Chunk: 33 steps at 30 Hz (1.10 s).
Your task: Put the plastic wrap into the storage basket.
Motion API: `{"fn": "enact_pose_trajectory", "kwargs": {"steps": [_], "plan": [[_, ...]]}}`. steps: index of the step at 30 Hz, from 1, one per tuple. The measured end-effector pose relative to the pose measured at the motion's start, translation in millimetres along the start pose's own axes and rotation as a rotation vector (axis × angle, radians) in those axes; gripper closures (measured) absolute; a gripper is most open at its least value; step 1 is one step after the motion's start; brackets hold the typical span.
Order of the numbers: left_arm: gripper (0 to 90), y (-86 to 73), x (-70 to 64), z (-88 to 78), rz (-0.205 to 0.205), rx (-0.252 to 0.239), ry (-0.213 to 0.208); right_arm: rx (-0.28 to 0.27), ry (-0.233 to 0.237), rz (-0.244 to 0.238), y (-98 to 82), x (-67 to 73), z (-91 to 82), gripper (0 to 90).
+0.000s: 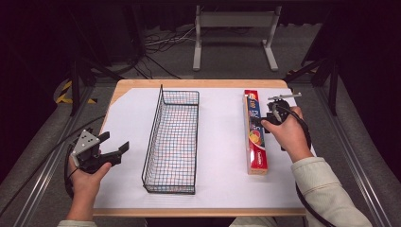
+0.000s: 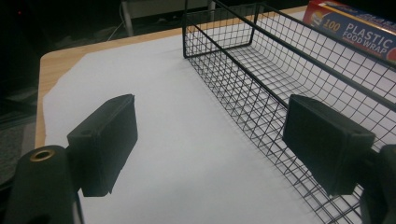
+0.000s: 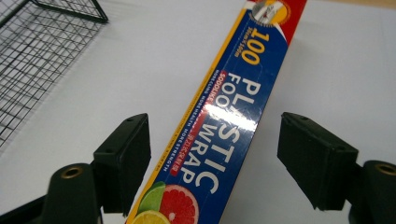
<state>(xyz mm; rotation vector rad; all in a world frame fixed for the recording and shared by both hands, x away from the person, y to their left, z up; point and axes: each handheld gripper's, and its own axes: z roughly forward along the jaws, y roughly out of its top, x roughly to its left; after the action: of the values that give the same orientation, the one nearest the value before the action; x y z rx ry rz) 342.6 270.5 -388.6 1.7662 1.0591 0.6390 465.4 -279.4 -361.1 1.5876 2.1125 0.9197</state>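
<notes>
High view: we list one plastic wrap box (image 1: 255, 132), long and narrow, lying flat on the white sheet at the right side of the tabletop (image 1: 198, 83), its long axis running from the near edge toward the far edge. One wire basket (image 1: 172, 142) stands left of it, well apart and parallel to it, with nothing in it. We count two tongs: the right tongs (image 1: 259, 122) sit at the box's middle, coming at it from its right side, while the left tongs (image 1: 116, 151) hover left of the basket, far from the box; the right hand is plainly the nearer. Left gripper view: we record the left tongs (image 2: 210, 144) spread wide over bare paper, pinching nothing, the basket (image 2: 289, 70) just ahead and the box (image 2: 352, 32) beyond it. Right gripper view: we record the right tongs (image 3: 212, 158) spread, their jaws standing either side of the box (image 3: 224, 121) without pressing it; the box runs lengthwise away between them, slanted a little, so we judge that the coming grasp takes it across its narrow width.
</notes>
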Motion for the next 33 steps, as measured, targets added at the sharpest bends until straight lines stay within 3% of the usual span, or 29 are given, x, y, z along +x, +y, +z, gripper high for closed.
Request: {"fn": "enact_pose_trajectory", "kwargs": {"steps": [3, 5, 10, 14, 22, 25, 33], "plan": [[18.3, -1.3, 0.0, -1.5, -0.001, 0.006, 0.001, 0.028, -0.012, 0.034, 0.3, 0.8, 4.7, 25.9], [18.3, -2.8, -0.6, -1.9, 0.005, 0.009, 0.006, 0.074, -0.032, 0.090, 0.9, 3.8, 11.3, 25.8], [18.2, -3.5, -0.9, -1.7, 0.008, 0.017, 0.006, 0.117, -0.048, 0.127, 1.9, 6.9, 18.2, 25.7], [18.2, -3.5, -0.3, -1.2, 0.011, 0.018, 0.009, 0.182, -0.090, 0.150, 3.6, 10.2, 28.3, 25.0], [18.1, -3.5, -0.2, 0.0, 0.002, 0.021, 0.006, 0.248, -0.132, 0.180, 8.0, 17.5, 41.3, 24.4], [17.9, -2.2, -1.3, 0.0, 0.009, 0.020, 0.004, 0.279, -0.162, 0.168, 10.3, 20.0, 47.2, 27.2], [17.8, -1.5, -1.4, 0.6, 0.013, 0.021, 0.002, 0.312, -0.223, 0.185, 12.8, 26.1, 58.9, 28.1]]}}
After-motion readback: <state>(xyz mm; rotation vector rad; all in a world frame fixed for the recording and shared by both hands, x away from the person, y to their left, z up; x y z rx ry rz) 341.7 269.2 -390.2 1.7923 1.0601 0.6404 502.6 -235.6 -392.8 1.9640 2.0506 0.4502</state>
